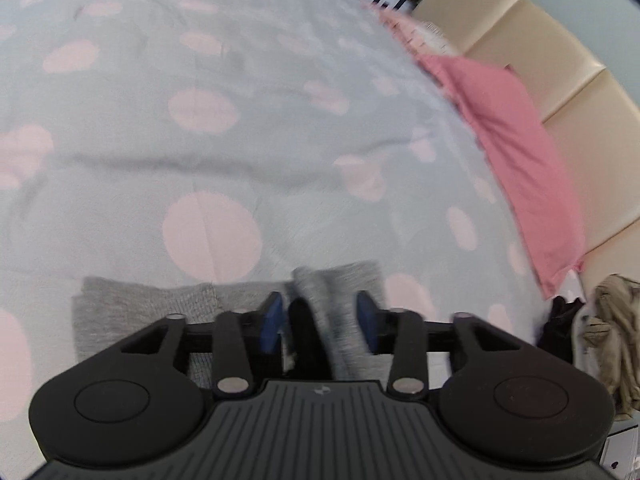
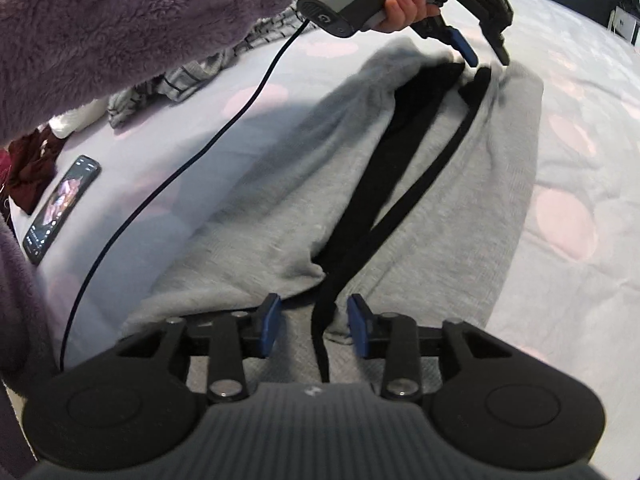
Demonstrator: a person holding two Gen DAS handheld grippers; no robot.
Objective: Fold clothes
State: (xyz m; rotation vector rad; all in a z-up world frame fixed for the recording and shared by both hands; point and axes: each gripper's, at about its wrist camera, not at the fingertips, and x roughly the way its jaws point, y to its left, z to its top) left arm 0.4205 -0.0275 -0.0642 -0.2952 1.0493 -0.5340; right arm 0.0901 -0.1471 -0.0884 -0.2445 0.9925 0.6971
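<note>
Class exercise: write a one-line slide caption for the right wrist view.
Right gripper open over a grey garment with black trim on a polka-dot bedspread; left gripper at its far end.

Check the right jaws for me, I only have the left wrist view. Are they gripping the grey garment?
Observer: No. The right gripper has its jaws apart. A black band of the grey garment runs between them, and the pads are not pressing it.
Operator: Anything lying near the garment on that side?
Observer: A phone, screen lit, lies on the bedspread, apart from the garment.
Operator: Cables?
Observer: One cable trails from the left gripper handle across the bedspread, between the phone and the garment.
</note>
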